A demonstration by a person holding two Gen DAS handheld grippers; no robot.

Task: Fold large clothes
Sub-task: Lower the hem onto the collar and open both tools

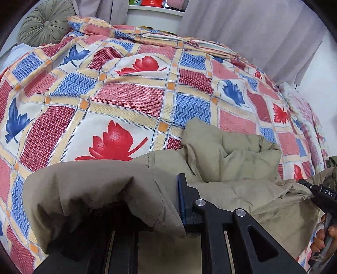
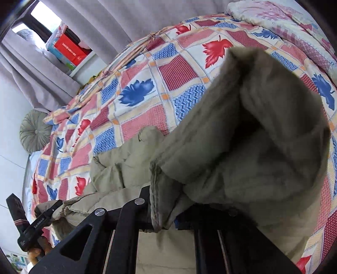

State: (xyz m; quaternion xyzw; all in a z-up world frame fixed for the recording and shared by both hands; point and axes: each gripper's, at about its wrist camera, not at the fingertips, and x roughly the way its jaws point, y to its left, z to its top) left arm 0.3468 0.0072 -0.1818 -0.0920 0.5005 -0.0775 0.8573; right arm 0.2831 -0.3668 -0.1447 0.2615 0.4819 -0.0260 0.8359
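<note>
A large beige padded jacket lies bunched on a bed with a leaf-patterned quilt. My left gripper is shut on a fold of the jacket, which drapes over and hides its left finger. The right gripper shows at the right edge of the left wrist view, holding the jacket's other end. In the right wrist view my right gripper is shut on a stitched edge of the jacket, which rises and hides the right finger. The left gripper shows low at the left.
A round green cushion sits at the head of the bed beside grey curtains. A white shelf with a red box stands behind the bed. A pink patterned blanket lies at the bed's far side.
</note>
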